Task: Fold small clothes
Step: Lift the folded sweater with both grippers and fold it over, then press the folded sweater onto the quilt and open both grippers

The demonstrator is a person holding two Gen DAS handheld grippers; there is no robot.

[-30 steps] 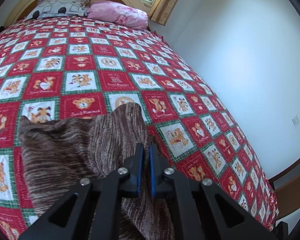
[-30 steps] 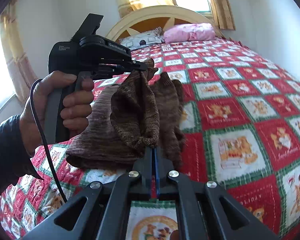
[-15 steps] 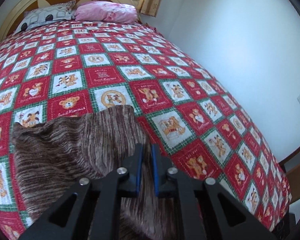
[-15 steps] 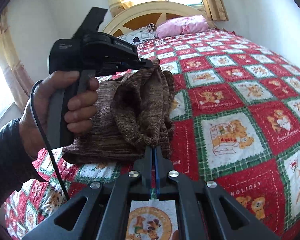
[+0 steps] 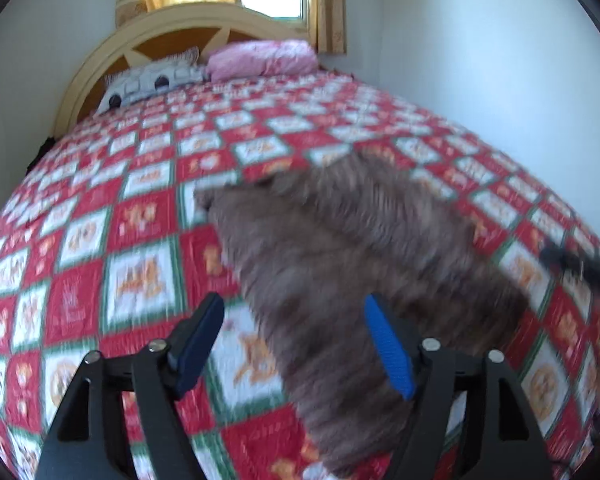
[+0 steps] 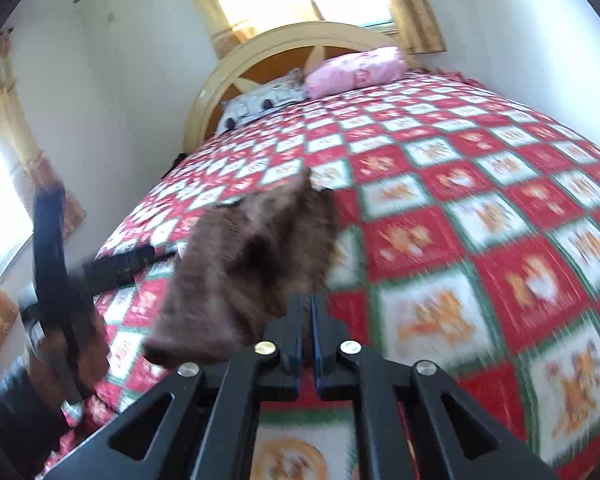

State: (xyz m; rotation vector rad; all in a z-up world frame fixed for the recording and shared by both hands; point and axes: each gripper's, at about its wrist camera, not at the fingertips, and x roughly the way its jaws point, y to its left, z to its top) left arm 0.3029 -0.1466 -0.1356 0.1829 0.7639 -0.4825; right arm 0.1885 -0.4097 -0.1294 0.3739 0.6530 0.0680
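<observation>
A brown striped knit garment [image 5: 348, 256] lies bunched on the red and white teddy-bear quilt [image 5: 132, 216]. Both views are motion-blurred. My left gripper [image 5: 296, 336] is open and empty, its blue pads [image 5: 388, 348] spread above the near edge of the garment. In the right wrist view my right gripper [image 6: 309, 312] is shut on a fold of the garment [image 6: 244, 264], which hangs lifted in front of it. The left gripper [image 6: 60, 280] shows there at far left, apart from the cloth.
Two pillows, a pink one [image 5: 260, 58] and a white patterned one [image 5: 152, 82], lie against the curved wooden headboard [image 6: 284, 46]. A white wall [image 5: 500, 60] runs along the right side of the bed. A curtained window is behind the headboard.
My left gripper has opened, let go of the garment and swung away to the left. My right gripper stays shut on the cloth, which has dropped lower.
</observation>
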